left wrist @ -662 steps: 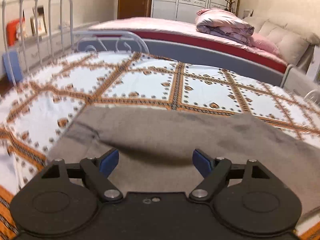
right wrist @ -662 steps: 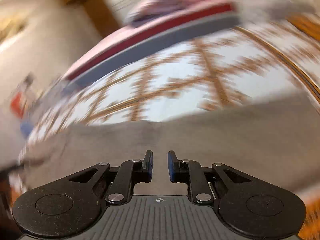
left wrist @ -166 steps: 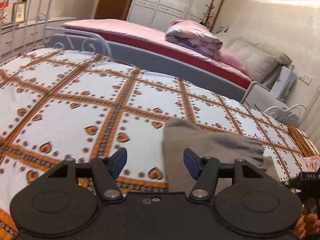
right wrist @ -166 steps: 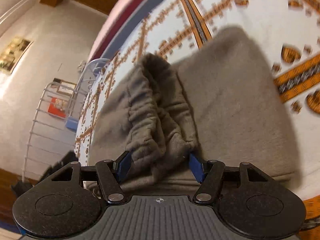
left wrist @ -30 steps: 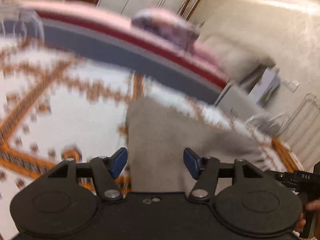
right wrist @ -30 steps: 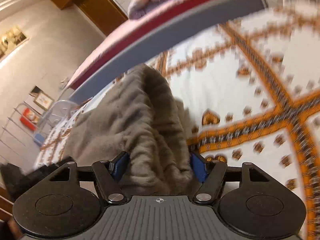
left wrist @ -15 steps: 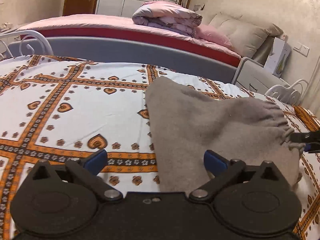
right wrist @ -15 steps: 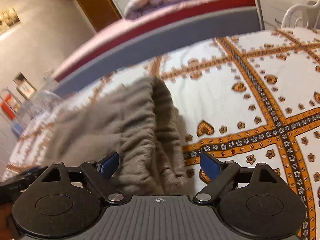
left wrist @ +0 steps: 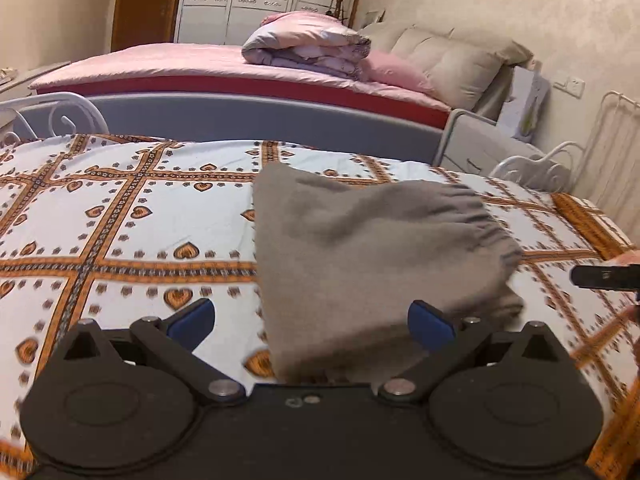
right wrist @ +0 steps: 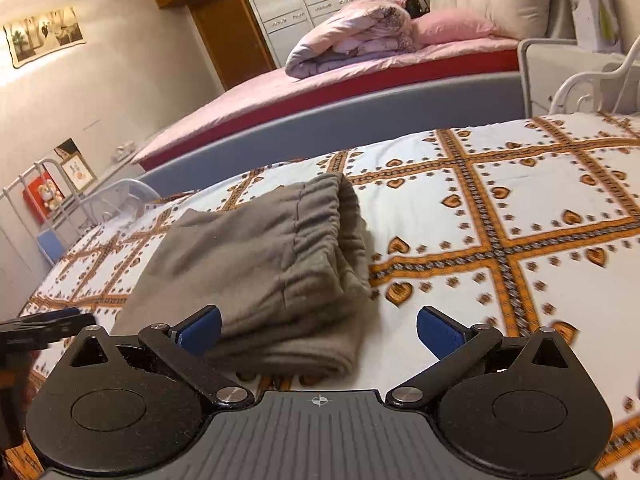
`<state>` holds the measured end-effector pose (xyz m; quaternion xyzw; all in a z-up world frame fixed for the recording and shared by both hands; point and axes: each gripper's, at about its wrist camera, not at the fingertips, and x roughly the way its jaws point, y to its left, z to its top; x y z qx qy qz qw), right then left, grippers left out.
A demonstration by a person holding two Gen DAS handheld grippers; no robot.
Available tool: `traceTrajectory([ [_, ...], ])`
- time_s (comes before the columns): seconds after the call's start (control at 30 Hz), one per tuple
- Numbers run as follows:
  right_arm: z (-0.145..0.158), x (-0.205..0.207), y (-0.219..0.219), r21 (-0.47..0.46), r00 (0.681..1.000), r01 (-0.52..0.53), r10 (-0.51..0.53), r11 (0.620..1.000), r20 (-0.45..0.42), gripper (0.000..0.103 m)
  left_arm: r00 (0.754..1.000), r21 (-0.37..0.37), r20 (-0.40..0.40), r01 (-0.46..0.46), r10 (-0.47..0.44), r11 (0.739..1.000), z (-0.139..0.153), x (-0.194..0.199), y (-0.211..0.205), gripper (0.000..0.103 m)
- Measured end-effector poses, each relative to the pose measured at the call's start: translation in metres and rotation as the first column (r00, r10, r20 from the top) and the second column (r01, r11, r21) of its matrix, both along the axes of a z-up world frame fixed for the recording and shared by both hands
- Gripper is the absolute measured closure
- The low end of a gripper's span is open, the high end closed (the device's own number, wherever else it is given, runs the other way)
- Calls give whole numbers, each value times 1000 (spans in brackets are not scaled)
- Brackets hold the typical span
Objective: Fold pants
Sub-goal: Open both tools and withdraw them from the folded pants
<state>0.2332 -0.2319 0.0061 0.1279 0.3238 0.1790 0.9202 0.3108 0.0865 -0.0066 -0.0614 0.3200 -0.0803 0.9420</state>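
Both grippers stand with jaws spread wide, just opened, gripping nothing. Folded grey pants (left wrist: 372,248) lie mid-frame on the patterned bedspread (left wrist: 120,216), free of the left gripper (left wrist: 311,322) at the bottom. In the right wrist view the pants (right wrist: 260,264) sit left of centre, above the right gripper (right wrist: 319,330).

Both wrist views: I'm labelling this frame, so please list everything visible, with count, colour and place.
pants: one, grey-brown, folded on the patterned bedspread
bedspread: one, white with orange bands and hearts, on the near bed
far bed: one, pink sheet
quilt: one, pink and grey, folded on the far bed
pillow: one, pink, beside the quilt
wardrobe: one, white, back wall
left gripper: black, blue pads, open
right gripper: black, blue pads, open
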Motion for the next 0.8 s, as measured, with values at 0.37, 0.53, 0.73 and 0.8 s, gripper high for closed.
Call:
traceTrajectory([
  [0.37,25,-96,-10,-185,989,77,-52,980,136,0,993,99,118,-39,27,994,30,-89,-5,6],
  [0.53,48,-148,-35,-23,947,177,-164,984,277,0,969,104,246,-65,38,992,51,-137,-6,6],
  [0.73,60,-194,-34,-19,928,148,-133,989,348,0,964,93,263,-60,34,994,55,-177,-21,6],
  [0.8,61,-202,-26,-71,935,116,-85,991,345,0,964,100,264,-46,18,994,53,-188,-31,6],
])
